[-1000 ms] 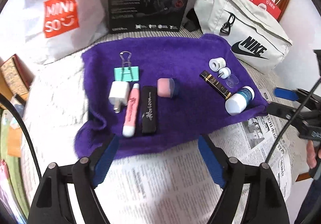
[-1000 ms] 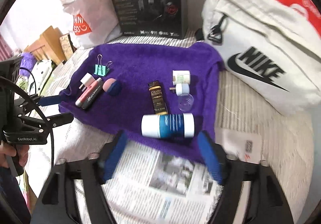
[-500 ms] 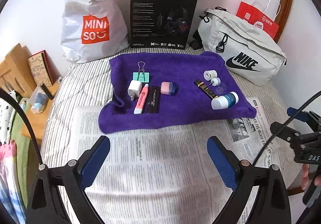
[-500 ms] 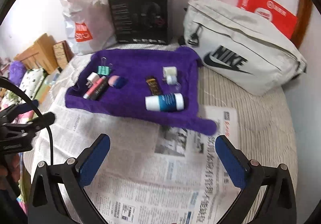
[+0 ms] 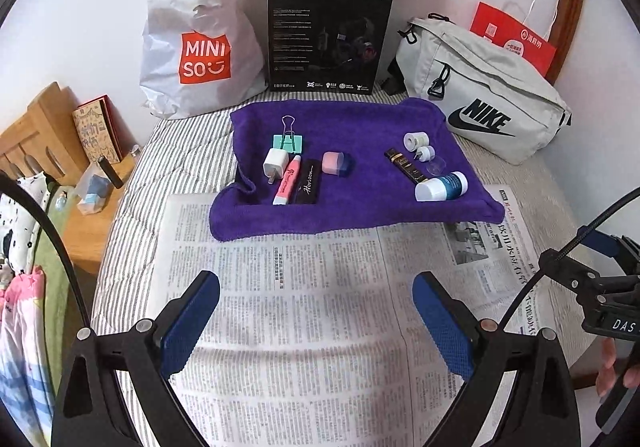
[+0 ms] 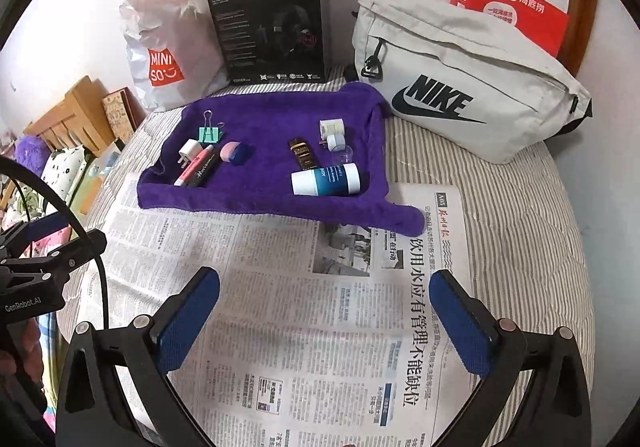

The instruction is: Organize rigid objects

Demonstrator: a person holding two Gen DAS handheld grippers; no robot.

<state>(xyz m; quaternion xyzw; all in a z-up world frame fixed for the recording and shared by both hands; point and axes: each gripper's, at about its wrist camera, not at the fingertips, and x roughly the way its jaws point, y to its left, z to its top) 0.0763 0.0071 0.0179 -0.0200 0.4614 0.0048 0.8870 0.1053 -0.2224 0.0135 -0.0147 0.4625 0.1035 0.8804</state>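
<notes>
Both tools gape wide, empty, over the newspaper (image 5: 304,311): left tool (image 5: 316,321); right tool (image 6: 324,321); items sit grouped on the purple towel (image 5: 360,127) at twelve o'clock; sorting looks done

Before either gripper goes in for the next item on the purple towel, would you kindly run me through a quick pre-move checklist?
1. Left gripper open and empty, jaws just widened: ok.
2. Right gripper open and empty, jaws just widened: ok.
3. Nothing on the newspaper between the grippers and the purple towel: ok.
4. Blue-and-white bottle lies on its side, apart from the brown tube: ok.
5. Pink pen has finger room: not ok, charger and black case crowd it.
</notes>
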